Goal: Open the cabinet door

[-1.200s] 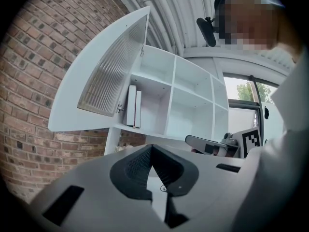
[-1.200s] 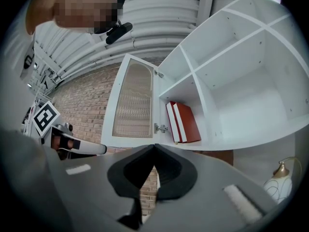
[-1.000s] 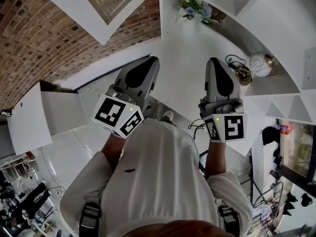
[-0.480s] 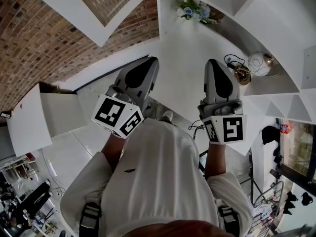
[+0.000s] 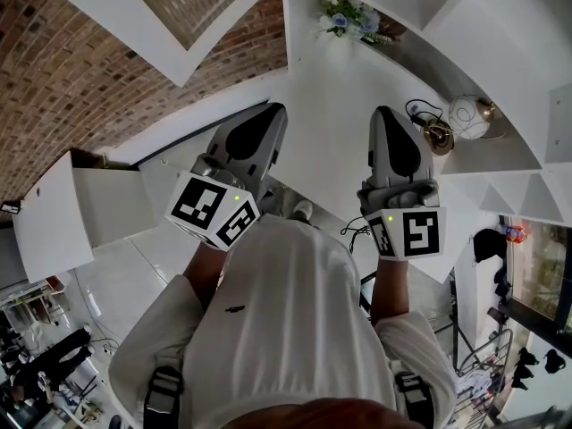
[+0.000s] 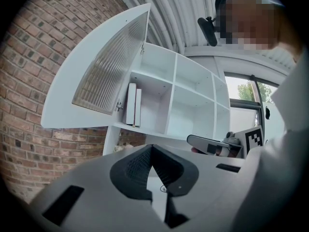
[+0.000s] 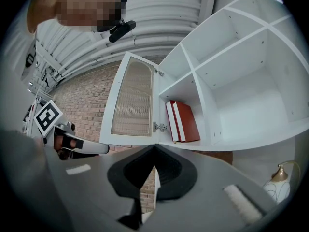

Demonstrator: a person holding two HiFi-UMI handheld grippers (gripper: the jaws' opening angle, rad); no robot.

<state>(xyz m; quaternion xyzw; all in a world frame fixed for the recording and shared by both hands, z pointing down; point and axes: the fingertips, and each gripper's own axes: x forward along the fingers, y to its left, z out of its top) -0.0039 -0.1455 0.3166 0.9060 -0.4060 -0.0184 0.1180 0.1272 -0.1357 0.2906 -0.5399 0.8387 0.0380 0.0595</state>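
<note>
The white cabinet door point(image 6: 104, 69) with its ribbed glass pane stands swung wide open to the left of the shelf unit; it also shows in the right gripper view point(image 7: 134, 99) and at the top of the head view point(image 5: 192, 7). My left gripper point(image 6: 151, 148) is shut with nothing between its jaws, held level and well short of the door. My right gripper point(image 7: 153, 148) is shut and empty too, a little below the open compartment. In the head view both grippers, left point(image 5: 268, 119) and right point(image 5: 389, 119), hang side by side in front of my chest.
Two red books point(image 7: 183, 121) stand in the opened compartment. The white shelf unit point(image 7: 241, 81) has several bare cubbies. Flowers point(image 5: 353, 14) and a round lamp point(image 5: 469, 114) sit on a shelf. A brick wall point(image 6: 29, 95) lies left of the cabinet.
</note>
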